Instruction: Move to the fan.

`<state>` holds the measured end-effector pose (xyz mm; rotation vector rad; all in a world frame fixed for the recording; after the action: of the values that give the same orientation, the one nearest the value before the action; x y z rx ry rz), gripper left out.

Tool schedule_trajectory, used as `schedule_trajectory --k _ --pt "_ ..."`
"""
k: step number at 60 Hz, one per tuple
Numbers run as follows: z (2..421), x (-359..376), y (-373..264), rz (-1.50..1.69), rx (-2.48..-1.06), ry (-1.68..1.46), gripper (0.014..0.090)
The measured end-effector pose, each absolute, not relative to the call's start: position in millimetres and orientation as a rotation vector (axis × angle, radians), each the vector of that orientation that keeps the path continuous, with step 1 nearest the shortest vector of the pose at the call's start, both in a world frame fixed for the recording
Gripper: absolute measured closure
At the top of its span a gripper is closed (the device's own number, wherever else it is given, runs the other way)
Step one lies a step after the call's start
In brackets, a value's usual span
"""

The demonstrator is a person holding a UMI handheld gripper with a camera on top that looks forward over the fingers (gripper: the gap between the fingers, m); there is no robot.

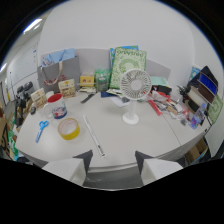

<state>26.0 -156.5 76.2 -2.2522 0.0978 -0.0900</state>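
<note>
green printed packet (128, 64) standing at far edge of white table (150, 135), behind white desk fan (135, 90) | white lettering across its top, too small to read | red-and-white round tub (56, 106) near left edge: label print unreadable | no other legible text, numbers or signs

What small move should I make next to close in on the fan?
Probably ease the gripper forward and slightly right. The white fan stands upright on the table well beyond the open fingers and a bit right of their line, with bare tabletop between, so nothing seems to block that path.
</note>
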Motion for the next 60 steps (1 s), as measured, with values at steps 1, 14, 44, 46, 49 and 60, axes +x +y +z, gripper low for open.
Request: schedule_trajectory --k 1,14,44,46,49,60 --pt "75.8 29.1 -154.0 -0.087 -2.251 0.098 0.0204" --pt "70.7 64.9 -111.1 -0.063 -2.240 0.089 0.0206" --pt "59.5 94.5 -17.0 0.022 -2.236 0.043 0.0208" --pt "58.8 94.9 -14.8 0.025 -2.238 0.040 0.0208" --pt "58.0 95.2 -12.8 0.031 -2.239 0.036 0.0209" --pt "54.9 97.2 -7.4 0.037 -2.242 0.025 0.0208"
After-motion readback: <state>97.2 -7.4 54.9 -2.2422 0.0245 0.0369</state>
